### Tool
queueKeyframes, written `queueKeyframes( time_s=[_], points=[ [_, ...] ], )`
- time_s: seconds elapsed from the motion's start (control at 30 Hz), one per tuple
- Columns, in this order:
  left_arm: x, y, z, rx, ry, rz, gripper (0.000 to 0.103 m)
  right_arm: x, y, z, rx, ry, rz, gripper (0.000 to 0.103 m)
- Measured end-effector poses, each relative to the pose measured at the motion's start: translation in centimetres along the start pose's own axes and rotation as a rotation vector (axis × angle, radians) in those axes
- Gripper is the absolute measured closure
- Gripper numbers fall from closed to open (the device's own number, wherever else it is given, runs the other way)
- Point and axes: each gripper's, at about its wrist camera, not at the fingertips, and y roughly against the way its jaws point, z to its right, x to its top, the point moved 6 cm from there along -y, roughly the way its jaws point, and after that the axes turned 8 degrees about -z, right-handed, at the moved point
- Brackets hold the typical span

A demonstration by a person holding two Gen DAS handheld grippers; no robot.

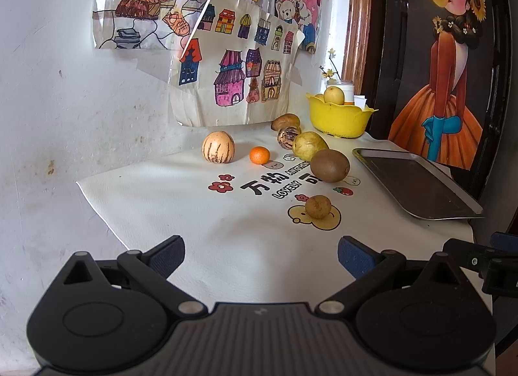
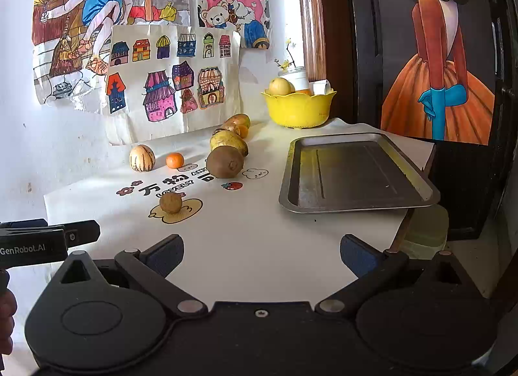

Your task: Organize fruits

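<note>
White-clothed tabletop (image 2: 259, 240) against a wall of children's drawings: loose fruits trail from the middle toward the far edge, where a yellow bowl (image 2: 299, 110) already holds some — likely the sorting is barely begun. The dark tray (image 2: 356, 201) at the right edge lies bare. Nearest is a small brown fruit (image 2: 171, 203), then a kiwi (image 2: 225, 162). Left gripper (image 1: 260, 254) and right gripper (image 2: 261, 254) hover at the near edge, both spread wide, holding nothing.

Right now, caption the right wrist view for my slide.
Open right gripper faces loose fruit, kiwi, empty tray.
</note>
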Motion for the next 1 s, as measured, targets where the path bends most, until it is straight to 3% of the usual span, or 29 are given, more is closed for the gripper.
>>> queueKeyframes(
  time_s=[0.67,1.0],
  points=[
    [0.2,-0.5,0.0,0.01,-0.003,-0.03,0.0,-0.1,-0.3,-0.1,0.017,0.02,-0.024,0.0],
    [2.4,-2.5,0.1,0.0,-0.057,-0.062,0.0,3.6,-1.7,1.1,0.092,0.092,-0.054,0.0]
  ],
)
